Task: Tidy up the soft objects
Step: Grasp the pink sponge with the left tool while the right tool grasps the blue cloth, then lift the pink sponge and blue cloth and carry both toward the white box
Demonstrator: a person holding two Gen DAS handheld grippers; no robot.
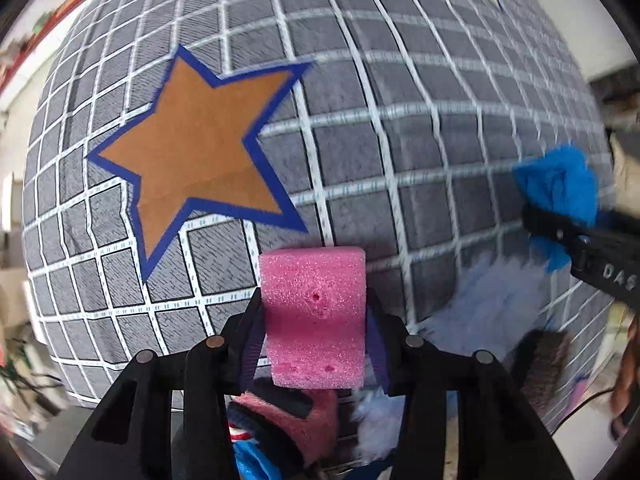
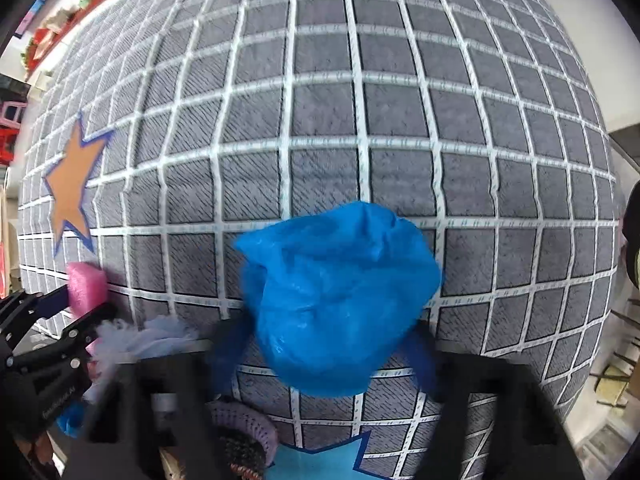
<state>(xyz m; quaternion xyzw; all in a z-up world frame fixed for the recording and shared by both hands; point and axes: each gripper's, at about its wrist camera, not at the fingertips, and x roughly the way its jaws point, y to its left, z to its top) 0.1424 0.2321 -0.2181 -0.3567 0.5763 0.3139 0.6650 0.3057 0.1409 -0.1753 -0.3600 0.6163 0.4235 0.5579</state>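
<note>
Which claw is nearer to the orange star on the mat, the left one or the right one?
Left. The left claw, shut on the pink foam block, is just beside the orange star. The right claw, holding the blue bag, is farther away.

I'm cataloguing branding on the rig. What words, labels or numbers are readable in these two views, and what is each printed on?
"DAS": white letters on the black finger of the right gripper, left wrist view; the word runs out of frame.
Pale lettering on the black body of the left gripper, right wrist view: too blurred to read.
Small blue marks along the white grid lines of the mat: too small to read.
</note>
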